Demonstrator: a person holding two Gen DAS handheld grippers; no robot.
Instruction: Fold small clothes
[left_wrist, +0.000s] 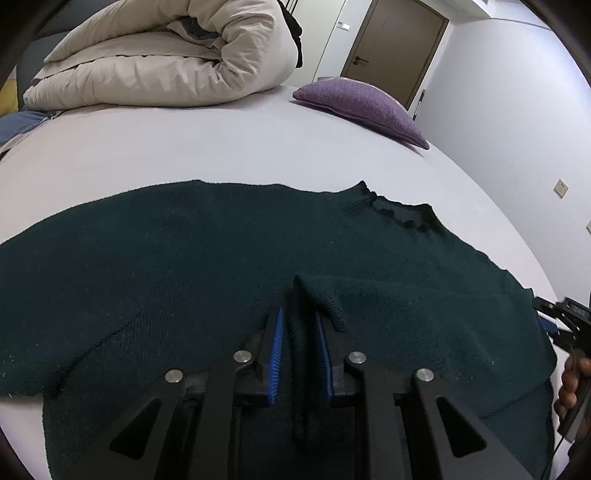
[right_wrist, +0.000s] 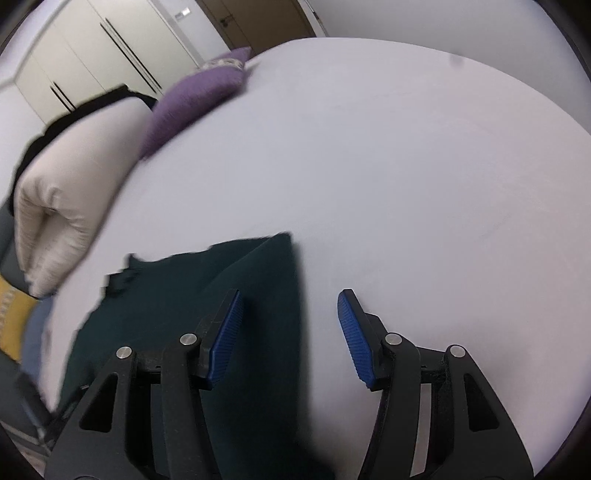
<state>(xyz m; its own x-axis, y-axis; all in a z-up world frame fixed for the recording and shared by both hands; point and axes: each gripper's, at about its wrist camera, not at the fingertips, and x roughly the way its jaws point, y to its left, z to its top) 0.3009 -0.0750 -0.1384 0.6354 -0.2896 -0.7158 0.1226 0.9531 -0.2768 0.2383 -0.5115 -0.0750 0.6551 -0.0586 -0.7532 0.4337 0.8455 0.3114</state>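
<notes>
Dark green sweater (left_wrist: 207, 258) lying flat near the bed's (left_wrist: 221, 147) front edge — cuff sitting between the left gripper's (left_wrist: 300, 332) narrowly parted pads, unpinched — right gripper (right_wrist: 290, 314) hovering half open, empty, over its right edge.

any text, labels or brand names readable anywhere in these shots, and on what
None can be read in either view.
The dark green sweater shows no tag or print.
The purple cushion has a pale patch in the right wrist view, too blurred to tell if it is lettering.
The wall plate beside the door is too small to read.
</notes>
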